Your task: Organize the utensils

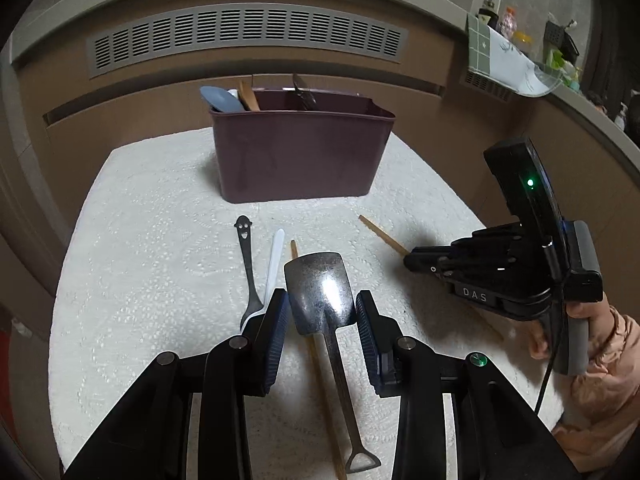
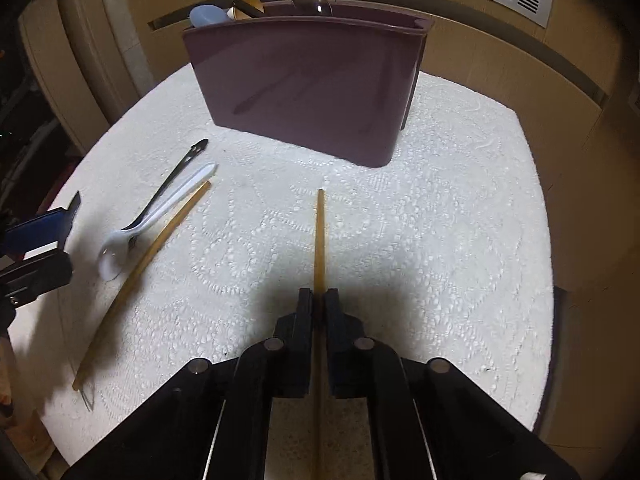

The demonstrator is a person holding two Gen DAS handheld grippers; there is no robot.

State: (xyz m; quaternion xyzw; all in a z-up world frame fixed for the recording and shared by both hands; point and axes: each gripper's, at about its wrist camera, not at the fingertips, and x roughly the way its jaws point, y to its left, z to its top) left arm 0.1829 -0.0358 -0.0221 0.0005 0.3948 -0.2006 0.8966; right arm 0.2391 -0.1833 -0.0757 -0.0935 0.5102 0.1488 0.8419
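White lace cloth (image 2: 400, 240); right gripper (image 2: 319, 300) clenched on chopstick (image 2: 319, 232); left gripper (image 1: 322, 312) grasping metal spoon (image 1: 320, 284).

Home: lace-clothed table (image 1: 160, 200), wall radiator grille (image 1: 248, 36), cluttered sill.

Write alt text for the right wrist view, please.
The right hand-held gripper is shut on a wooden chopstick that points toward a dark purple bin on a white tablecloth. To the left lie a second chopstick, a white spoon and a dark fork.
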